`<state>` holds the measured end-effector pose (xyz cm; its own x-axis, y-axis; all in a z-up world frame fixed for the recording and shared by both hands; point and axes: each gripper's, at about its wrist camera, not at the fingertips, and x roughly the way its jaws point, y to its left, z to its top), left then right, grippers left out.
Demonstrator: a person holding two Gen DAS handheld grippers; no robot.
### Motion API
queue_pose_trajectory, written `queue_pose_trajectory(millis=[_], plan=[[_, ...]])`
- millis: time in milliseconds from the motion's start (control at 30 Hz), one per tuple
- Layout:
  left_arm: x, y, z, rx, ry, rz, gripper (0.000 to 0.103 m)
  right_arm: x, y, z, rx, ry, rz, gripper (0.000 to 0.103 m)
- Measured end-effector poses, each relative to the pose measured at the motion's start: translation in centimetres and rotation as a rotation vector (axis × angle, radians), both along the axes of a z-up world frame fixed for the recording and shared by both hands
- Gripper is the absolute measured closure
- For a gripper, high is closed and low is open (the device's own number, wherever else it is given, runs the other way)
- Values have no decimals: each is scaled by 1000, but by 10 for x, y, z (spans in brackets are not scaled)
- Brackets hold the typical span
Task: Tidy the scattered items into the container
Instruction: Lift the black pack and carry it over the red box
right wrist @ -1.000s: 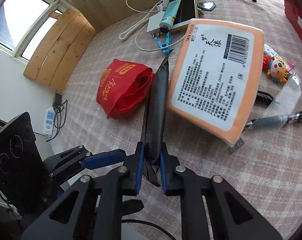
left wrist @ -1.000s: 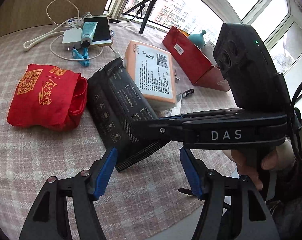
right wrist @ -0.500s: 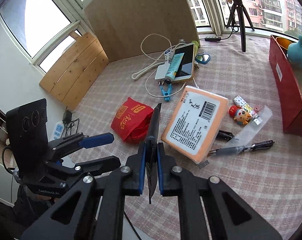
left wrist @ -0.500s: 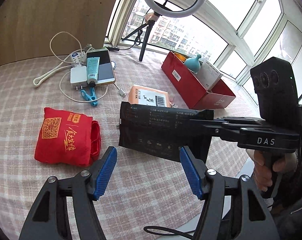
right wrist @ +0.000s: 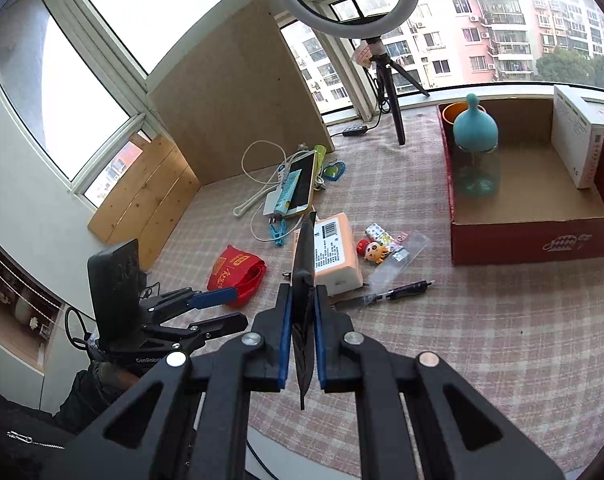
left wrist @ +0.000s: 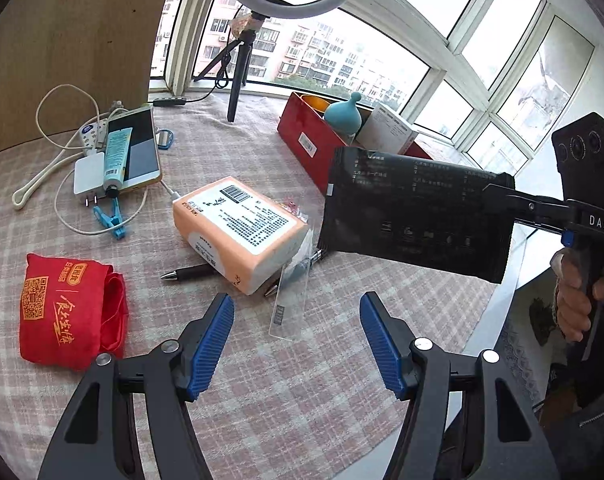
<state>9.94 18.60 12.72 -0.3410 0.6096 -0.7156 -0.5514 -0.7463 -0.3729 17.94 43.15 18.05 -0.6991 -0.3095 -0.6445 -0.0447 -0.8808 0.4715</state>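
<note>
right gripper (right wrist: 300, 332): your jaws pinch the black pack (left wrist: 416, 214) by 1 end, edge-on, so it hangs clear of the table (right wrist: 462, 340).
left gripper (left wrist: 297, 344): jaws spread, nothing between them; it's parked low beside the red bag (left wrist: 67, 312), out of the carry path.
box (right wrist: 542, 242): open top, teal bottle (right wrist: 474, 130) and white carton (right wrist: 578, 140) at the sides, bare middle; likely room for the pack laid flat.
path: near wall is the edge to clear; pens (right wrist: 408, 290) and tissue pack (right wrist: 338, 254) lie below.
</note>
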Motion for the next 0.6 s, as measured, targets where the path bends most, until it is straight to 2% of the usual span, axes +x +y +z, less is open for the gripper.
queue_pose_trajectory(millis=[233, 333, 500, 600], plan=[[-4, 33, 1, -6, -4, -59, 41, 36, 60, 0, -28, 3, -145, 93], [-3, 53, 2, -13, 3, -107, 41, 40, 66, -5, -5, -29, -136, 93], [4, 94, -5, -31, -2, -216, 41, 38, 66, -33, 56, -148, -110, 93], [12, 114, -6, -35, 1, -271, 41, 41, 73, -40, 73, -168, -125, 93]])
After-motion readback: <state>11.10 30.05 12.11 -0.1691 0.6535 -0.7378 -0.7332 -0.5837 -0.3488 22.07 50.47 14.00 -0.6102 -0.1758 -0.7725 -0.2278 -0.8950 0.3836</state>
